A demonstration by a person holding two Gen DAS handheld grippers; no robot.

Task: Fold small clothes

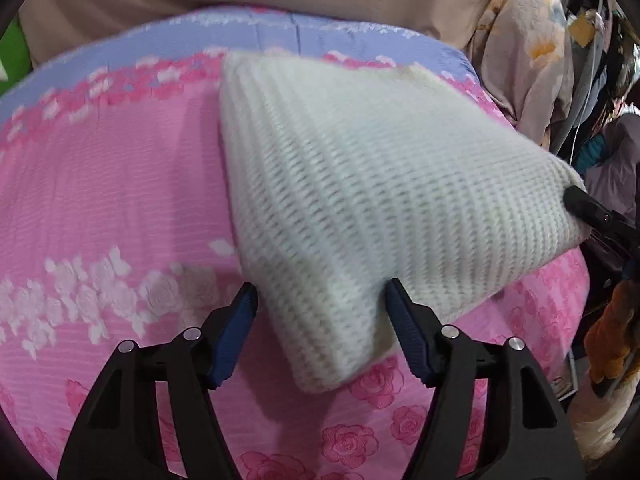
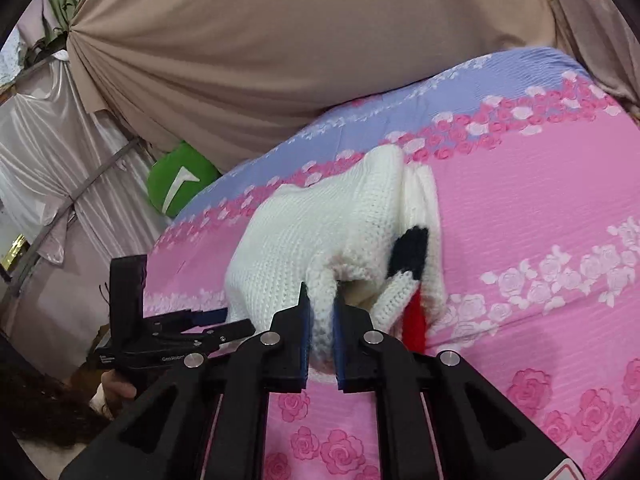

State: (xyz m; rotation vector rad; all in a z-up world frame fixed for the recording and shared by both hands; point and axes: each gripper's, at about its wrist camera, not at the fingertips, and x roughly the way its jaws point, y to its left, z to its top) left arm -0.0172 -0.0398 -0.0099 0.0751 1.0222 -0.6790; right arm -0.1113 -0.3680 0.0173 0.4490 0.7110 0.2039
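A small white knitted garment [image 1: 360, 184] is lifted over a pink rose-print bed cover [image 1: 100, 200]. In the left wrist view my left gripper [image 1: 320, 296] is open, its blue pads on either side of the garment's near corner without closing on it. My right gripper [image 2: 320, 312] is shut on a bunched fold of the white garment [image 2: 320, 232], which shows black and red patches on its underside. The right gripper's tip [image 1: 580, 200] shows at the garment's right corner. The left gripper [image 2: 208, 320] appears at the garment's left edge in the right wrist view.
A beige curtain [image 2: 260, 40] hangs behind the bed. A green cushion [image 2: 180, 180] and white draped cloth [image 2: 48, 152] lie to the left. A pile of clothes [image 1: 592, 80] stands to the right of the bed. The cover's far band is lilac [image 1: 280, 28].
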